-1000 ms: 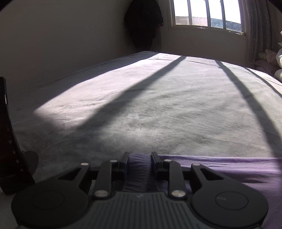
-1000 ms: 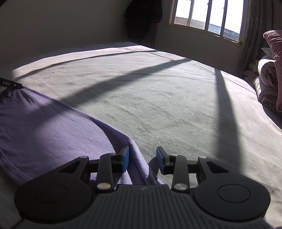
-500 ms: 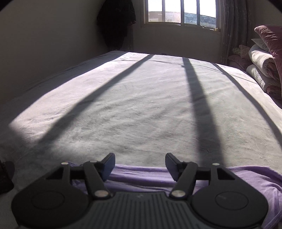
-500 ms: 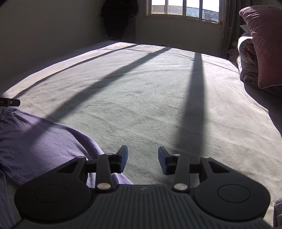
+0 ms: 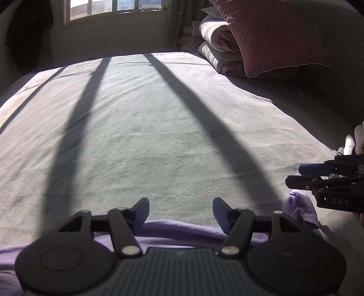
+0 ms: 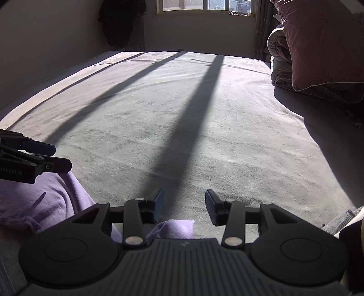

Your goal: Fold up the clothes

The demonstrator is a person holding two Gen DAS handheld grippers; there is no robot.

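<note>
A purple garment (image 5: 182, 230) lies on the grey bed cover (image 5: 159, 136), along the near edge. My left gripper (image 5: 180, 209) hovers over its far hem, jaws wide open with nothing between them. From the right edge of this view my right gripper (image 5: 293, 175) reaches in above a raised purple corner (image 5: 300, 209). In the right wrist view, my right gripper (image 6: 184, 205) is open, and a small purple flap (image 6: 177, 225) lies below the gap, touching neither pad. The rest of the garment (image 6: 56, 200) spreads to the left, under my left gripper (image 6: 62, 158).
Folded quilts (image 5: 218, 45) and a maroon pillow (image 5: 273, 34) are stacked along the bed's right side. A window (image 6: 204, 4) is in the far wall, with dark clothes (image 6: 120, 22) hanging beside it. A gloved hand (image 5: 357, 141) shows at the right edge. Long shadows cross the cover.
My left gripper let go of the purple fold, opened wide and swung to the right. My right gripper opened a little and also shifted right, off the garment's edge.
</note>
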